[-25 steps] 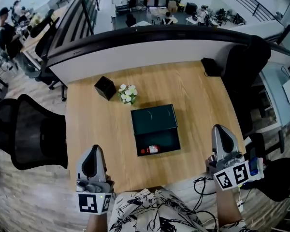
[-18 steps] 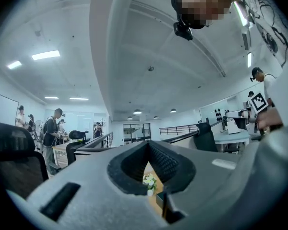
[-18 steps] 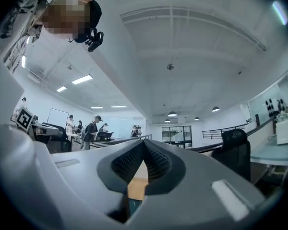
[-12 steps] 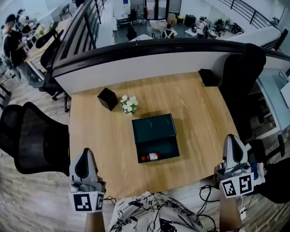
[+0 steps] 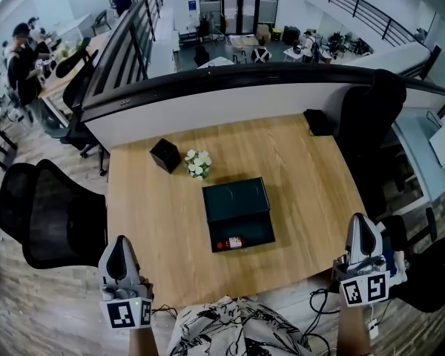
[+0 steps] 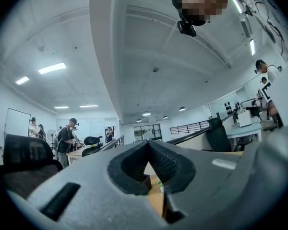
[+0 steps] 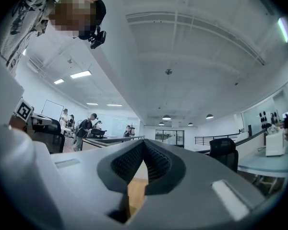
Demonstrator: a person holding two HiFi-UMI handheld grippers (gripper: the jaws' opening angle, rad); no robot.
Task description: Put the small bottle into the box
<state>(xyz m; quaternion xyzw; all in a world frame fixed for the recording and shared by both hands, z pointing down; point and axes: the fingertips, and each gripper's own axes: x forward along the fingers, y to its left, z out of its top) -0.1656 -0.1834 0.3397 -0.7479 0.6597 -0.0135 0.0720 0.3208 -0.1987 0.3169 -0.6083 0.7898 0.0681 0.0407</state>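
A wooden tabletop is filling the middle of the head view, with a black office chair standing off its left edge. Near the centre a dark green box is lying open, its lid tipped back toward the far side.

The left claw is hanging off the near left corner of the tabletop and the right claw off the near right edge, both well apart from the box. In the left gripper view the left claw is clenched, its ribbed pads meeting at the tip with nothing between them. The right claw is showing the same in its own view, clenched and empty.

A small black cube is sitting near the far left corner, and a bunch of white flowers is standing just beside it, between the cube and the box.

The small bottle — red and white — is lying on its side inside the box, close to the near wall.
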